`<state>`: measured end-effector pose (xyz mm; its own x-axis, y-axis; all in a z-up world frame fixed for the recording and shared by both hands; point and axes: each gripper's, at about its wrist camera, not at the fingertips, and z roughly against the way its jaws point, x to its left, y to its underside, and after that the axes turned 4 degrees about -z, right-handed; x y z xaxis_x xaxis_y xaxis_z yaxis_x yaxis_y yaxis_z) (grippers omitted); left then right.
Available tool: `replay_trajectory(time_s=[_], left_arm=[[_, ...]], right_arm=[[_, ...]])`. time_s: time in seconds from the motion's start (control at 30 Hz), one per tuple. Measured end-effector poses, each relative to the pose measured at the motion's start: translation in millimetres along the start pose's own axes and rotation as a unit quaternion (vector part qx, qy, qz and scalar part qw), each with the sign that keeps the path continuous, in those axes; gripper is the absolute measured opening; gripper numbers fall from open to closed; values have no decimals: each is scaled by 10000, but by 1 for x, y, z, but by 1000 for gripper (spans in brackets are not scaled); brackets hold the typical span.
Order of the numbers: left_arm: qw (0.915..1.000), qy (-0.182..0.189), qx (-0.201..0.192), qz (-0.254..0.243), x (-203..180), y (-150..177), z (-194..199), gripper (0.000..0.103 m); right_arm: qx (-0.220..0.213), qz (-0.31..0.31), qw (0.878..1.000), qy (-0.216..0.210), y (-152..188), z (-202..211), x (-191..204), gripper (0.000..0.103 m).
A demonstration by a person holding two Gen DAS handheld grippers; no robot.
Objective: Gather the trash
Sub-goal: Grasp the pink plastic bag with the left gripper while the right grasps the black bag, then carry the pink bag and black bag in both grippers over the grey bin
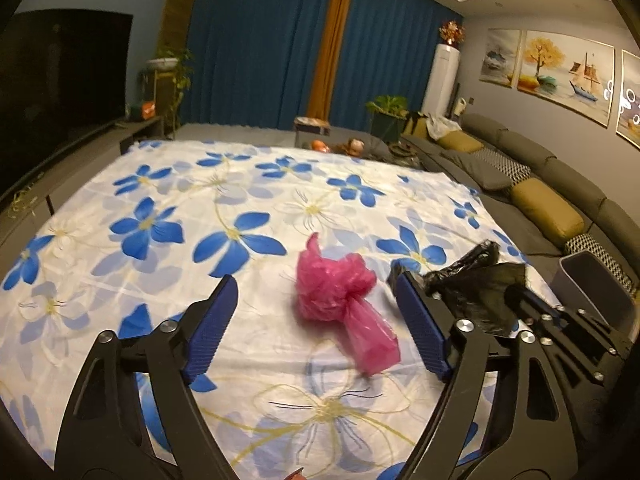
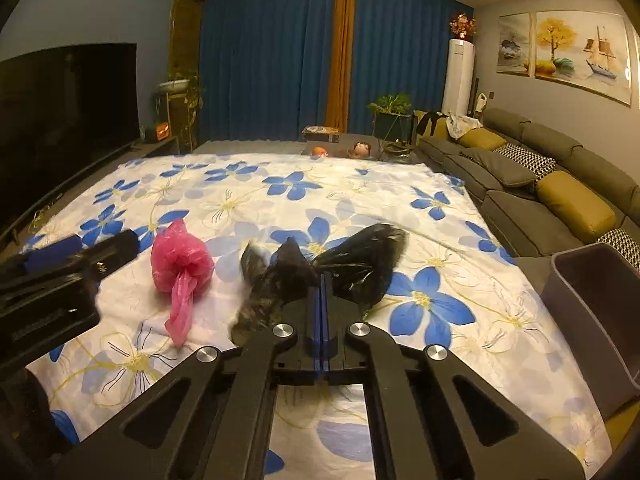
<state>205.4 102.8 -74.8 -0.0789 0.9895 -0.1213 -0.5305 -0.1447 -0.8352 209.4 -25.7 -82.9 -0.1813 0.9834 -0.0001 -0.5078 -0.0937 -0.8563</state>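
Pink plastic bag [image 1: 338, 294] lies on the floral cloth [image 1: 160, 200], dead ahead at 12 o'clock btwn your left gripper [image 1: 316, 328] pads, which stand wide apart w/ nothing pinched. Its long axis runs from the crumpled ball down to a loose tail at abt 5 o'clock. Left is the nearer hand for it. Your right gripper [image 2: 323, 280] is clamped tight on the black bag [image 2: 360, 256], which bunches out both sides of the pads. Grey bin [image 2: 592, 312] sits at 3 o'clock of the right gripper, off the cloth edge; prob the drop spot.
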Motion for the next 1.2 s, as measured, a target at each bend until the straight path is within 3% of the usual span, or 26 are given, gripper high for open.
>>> replay_trajectory(time_s=[0.1, 0.23, 0.4, 0.67, 1.2], left_arm=[[9998, -6, 162, -100, -6, 0, -12, 72], [9977, 41, 674, -29, -8, -1, -43, 53], [9951, 195, 967, 81, -7, 1, -62, 37], [9954, 322, 899, 107, -8, 2, -55, 7], [9983, 285, -224, -452, -46, -8, 58, 6]], right_arm=[[-112, -52, 9999, 34, -2, 8, -8, 1], [-184, -170, 9997, 51, -3, 17, -19, 1], [-248, -204, 9995, 51, -3, 26, -31, 1], [-326, -174, 9993, 11, -4, 37, -36, 1], [-707, -11, 9975, -67, -7, 96, -39, 1]])
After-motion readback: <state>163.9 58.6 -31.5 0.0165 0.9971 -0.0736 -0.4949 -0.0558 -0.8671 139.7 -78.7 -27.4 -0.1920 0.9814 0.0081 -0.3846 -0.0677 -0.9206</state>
